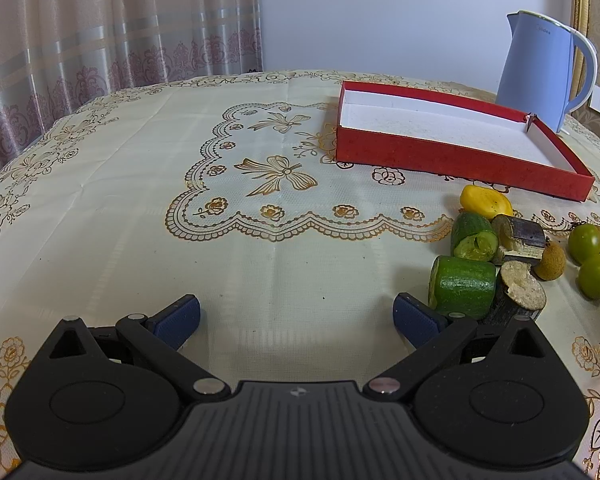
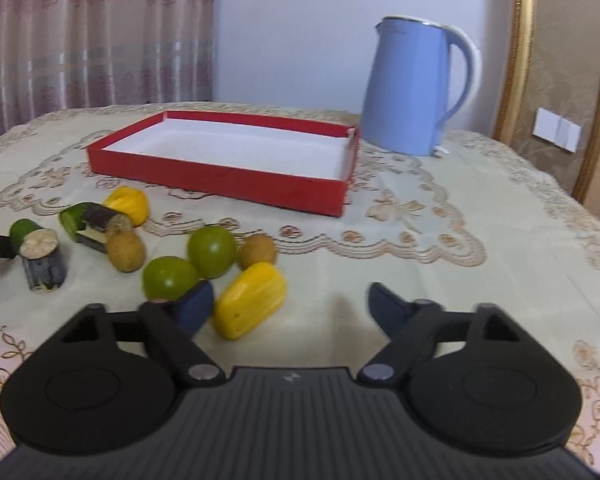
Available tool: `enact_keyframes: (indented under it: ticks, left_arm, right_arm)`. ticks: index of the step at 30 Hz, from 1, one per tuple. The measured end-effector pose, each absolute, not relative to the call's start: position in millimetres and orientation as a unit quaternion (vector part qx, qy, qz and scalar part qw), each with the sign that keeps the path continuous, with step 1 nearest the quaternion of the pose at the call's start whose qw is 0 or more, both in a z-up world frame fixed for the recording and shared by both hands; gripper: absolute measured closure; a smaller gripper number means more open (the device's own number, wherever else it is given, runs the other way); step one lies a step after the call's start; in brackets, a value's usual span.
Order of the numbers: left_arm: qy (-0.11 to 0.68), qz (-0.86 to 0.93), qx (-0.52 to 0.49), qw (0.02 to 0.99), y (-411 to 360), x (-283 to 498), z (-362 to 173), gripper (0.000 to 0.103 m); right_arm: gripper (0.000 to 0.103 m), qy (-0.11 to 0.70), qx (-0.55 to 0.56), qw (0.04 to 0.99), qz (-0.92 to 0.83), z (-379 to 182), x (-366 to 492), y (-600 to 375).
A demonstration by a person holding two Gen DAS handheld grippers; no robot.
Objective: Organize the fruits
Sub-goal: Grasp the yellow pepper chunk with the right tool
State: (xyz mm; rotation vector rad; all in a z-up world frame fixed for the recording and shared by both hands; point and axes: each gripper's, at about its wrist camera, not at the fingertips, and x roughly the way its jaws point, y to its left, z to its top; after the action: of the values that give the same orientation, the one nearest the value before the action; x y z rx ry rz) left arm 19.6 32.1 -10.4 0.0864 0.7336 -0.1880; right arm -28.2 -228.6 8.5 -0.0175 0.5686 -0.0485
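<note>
A red box [image 1: 456,156] [image 2: 220,172] with a white inside stands empty on the table. In front of it lies a loose pile: yellow fruit pieces [image 2: 250,300] [image 1: 486,201], two green round fruits [image 2: 211,251] [image 1: 587,239], brown longans [image 2: 125,250] [image 1: 552,261], cucumber chunks [image 1: 462,290] [image 2: 22,230] and dark eggplant chunks [image 1: 522,236] [image 2: 44,260]. My left gripper [image 1: 296,316] is open and empty, its right finger just beside a cucumber chunk. My right gripper [image 2: 290,306] is open and empty, the near yellow piece between its fingers by the left one.
A blue kettle [image 1: 540,72] [image 2: 414,88] stands behind the box at the right. The table carries a cream cloth [image 1: 260,184] with gold print. A curtain [image 1: 100,28] hangs behind, a gold-framed chair back [image 2: 556,80] at the right.
</note>
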Motion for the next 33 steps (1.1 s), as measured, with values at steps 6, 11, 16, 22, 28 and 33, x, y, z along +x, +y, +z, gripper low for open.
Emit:
enact_keyframes:
  ticks: [6, 11, 16, 22, 28, 33]
  left_arm:
    - [0.354, -0.092, 0.041, 0.93, 32, 20, -10, 0.0]
    - [0.33, -0.11, 0.037, 0.937, 32, 17, -7, 0.0]
    - [0.343, -0.117, 0.053, 0.931, 25, 13, -6, 0.0]
    - [0.334, -0.125, 0.083, 0.931, 17, 12, 0, 0.0]
    - [0.299, -0.185, 0.129, 0.927, 6, -2, 7, 0.0]
    - [0.29, -0.225, 0.149, 0.918, -5, -17, 9, 0.0]
  right_arm:
    - [0.063, 0.3, -0.004, 0.954, 0.001, 4, -19, -221]
    - [0.076, 0.301, 0.005, 0.953, 0.017, 5, -16, -219]
    - [0.078, 0.298, 0.02, 0.954, 0.026, 5, -19, -223]
    - [0.078, 0.297, 0.032, 0.954, 0.034, 7, -23, -231]
    - [0.078, 0.287, 0.035, 0.956, 0.042, 10, -27, -236]
    - [0.078, 0.285, 0.038, 0.957, 0.05, 11, -30, -239]
